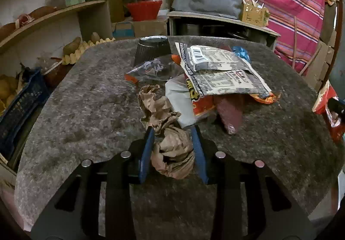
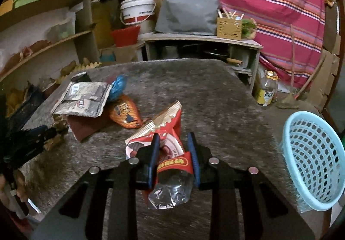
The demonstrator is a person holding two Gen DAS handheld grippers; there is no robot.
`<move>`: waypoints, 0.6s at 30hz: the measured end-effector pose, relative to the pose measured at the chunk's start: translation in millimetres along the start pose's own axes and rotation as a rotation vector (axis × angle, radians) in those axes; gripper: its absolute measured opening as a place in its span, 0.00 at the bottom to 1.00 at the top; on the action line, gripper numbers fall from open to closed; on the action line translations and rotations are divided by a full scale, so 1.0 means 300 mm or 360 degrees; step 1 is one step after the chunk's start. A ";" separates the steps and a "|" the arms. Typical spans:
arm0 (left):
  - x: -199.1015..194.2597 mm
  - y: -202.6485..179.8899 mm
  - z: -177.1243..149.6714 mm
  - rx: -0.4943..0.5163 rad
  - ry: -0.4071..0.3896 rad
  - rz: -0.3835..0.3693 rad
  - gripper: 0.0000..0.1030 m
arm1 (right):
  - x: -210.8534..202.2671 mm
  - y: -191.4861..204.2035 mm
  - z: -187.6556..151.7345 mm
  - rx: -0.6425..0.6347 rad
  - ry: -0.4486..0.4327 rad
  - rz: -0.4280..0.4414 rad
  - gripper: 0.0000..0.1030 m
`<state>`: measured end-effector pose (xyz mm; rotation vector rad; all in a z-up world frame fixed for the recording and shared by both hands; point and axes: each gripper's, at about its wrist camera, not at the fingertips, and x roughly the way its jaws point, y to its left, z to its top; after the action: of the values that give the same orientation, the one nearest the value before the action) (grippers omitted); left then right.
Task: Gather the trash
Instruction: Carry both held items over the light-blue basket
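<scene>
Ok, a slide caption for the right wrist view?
Right hand-held gripper clamps a red snack wrapper above the table, blue basket alongside.

A grey felt-covered table (image 1: 86, 110) carries crumpled brown paper (image 1: 163, 115), overlapping wrappers (image 1: 224, 72) and a dark cup (image 1: 152, 48).

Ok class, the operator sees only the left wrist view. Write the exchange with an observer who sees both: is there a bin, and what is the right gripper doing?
Operator: Is there a bin anywhere?
Observer: Yes, a light blue basket stands just off the right edge of the table.
Operator: And the right gripper?
Observer: The right gripper is shut on a red snack wrapper, whose silver torn end points back at the camera.
</scene>
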<state>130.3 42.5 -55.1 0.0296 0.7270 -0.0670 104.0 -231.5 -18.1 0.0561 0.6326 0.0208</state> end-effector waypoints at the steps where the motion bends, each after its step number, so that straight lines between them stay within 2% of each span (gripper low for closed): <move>1: -0.012 -0.002 -0.003 -0.0003 -0.0004 0.0004 0.34 | -0.010 -0.011 0.001 0.0005 -0.0011 -0.0005 0.26; 8: -0.162 -0.044 0.033 0.0074 -0.0180 0.0062 0.33 | -0.105 -0.105 0.019 0.0043 -0.0103 -0.0063 0.26; 12: -0.250 -0.099 0.096 0.0091 -0.0280 0.0059 0.33 | -0.175 -0.197 0.059 0.0061 -0.0183 -0.0172 0.26; 18: -0.325 -0.277 0.188 0.0129 -0.0393 -0.0015 0.33 | -0.225 -0.367 0.110 0.0103 -0.0222 -0.0292 0.26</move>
<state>89.2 -38.4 51.5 0.0939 0.4773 -0.1071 69.5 -345.5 41.9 0.0615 0.4968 -0.1797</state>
